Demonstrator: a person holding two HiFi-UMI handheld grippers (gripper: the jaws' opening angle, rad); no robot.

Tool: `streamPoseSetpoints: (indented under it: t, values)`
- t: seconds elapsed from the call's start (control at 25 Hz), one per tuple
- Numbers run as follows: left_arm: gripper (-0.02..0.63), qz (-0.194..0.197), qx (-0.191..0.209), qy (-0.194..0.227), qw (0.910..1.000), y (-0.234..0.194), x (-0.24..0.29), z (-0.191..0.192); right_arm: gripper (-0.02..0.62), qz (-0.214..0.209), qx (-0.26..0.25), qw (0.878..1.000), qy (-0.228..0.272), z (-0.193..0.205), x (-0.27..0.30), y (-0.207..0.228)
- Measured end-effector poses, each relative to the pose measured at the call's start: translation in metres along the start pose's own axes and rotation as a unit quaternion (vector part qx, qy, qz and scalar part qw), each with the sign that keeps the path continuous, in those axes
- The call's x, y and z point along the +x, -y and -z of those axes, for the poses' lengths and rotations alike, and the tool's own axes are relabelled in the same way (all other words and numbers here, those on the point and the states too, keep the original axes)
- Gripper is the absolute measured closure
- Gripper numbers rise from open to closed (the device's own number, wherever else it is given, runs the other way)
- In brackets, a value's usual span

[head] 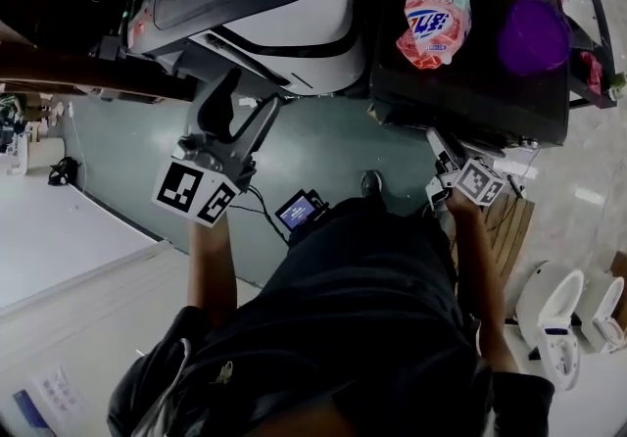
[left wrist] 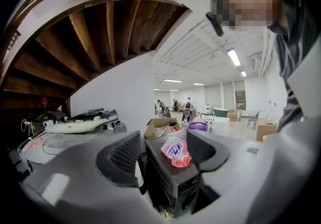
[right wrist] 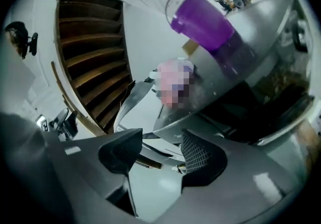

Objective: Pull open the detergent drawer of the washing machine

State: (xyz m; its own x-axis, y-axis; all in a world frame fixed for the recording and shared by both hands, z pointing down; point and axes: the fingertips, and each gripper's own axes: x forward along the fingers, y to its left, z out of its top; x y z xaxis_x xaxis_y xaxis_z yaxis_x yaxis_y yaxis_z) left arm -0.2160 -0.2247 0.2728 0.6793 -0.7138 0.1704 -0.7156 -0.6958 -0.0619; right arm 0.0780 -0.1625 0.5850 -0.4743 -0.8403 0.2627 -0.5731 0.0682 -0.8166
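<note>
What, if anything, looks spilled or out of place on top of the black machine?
Nothing stands out. The detergent bag lies flat on the black machine, and the purple cup stands upright beside it, not touching it. No spill shows around them.

carrier: black machine top (head: 470,92), flat and dark
left on top: red-white-blue detergent pouch (head: 434,22), lying flat
right on top: round purple container (head: 532,36), near the pouch, not touching
below: grey-green floor (head: 323,141), machine stands on it
</note>
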Motion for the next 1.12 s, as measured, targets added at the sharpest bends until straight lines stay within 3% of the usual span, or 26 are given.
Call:
streamPoseSetpoints:
  t: [0.12,0.2,0.44,0.64,0.8,1.0,1.12]
  values:
    - [0.267,-0.005,0.011,-0.022,0.9997,-0.005,-0.004,0.007,0.373,-0.006,0.116,0.993,0.022,0.025,0.019,0.030]
    - [0.267,-0.011,0.019,-0.035,0.9991,-0.008,-0.008,0.013,0.371,-0.011,0.167,0.985,0.049,0.033,0.031,0.053]
    - [0.267,-0.023,0.030,-0.078,0.9962,-0.018,-0.017,0.030,0.356,-0.051,0.179,0.980,0.065,0.048,0.069,0.071]
    - [0.267,-0.019,0.031,-0.108,0.9935,-0.016,-0.017,0.043,0.339,0.008,0.220,0.972,0.086,0.058,0.082,0.100]
    - [0.267,-0.011,0.028,-0.127,0.9914,-0.013,-0.014,0.054,0.331,-0.082,0.181,0.971,0.136,0.043,0.094,0.094]
    - [0.267,0.001,0.023,-0.147,0.9889,-0.007,-0.013,0.065,0.331,-0.193,0.204,0.942,0.182,0.034,0.098,0.083]
    - [0.267,0.005,0.021,-0.158,0.9873,-0.006,-0.014,0.072,0.331,-0.224,0.205,0.928,0.216,0.031,0.100,0.081]
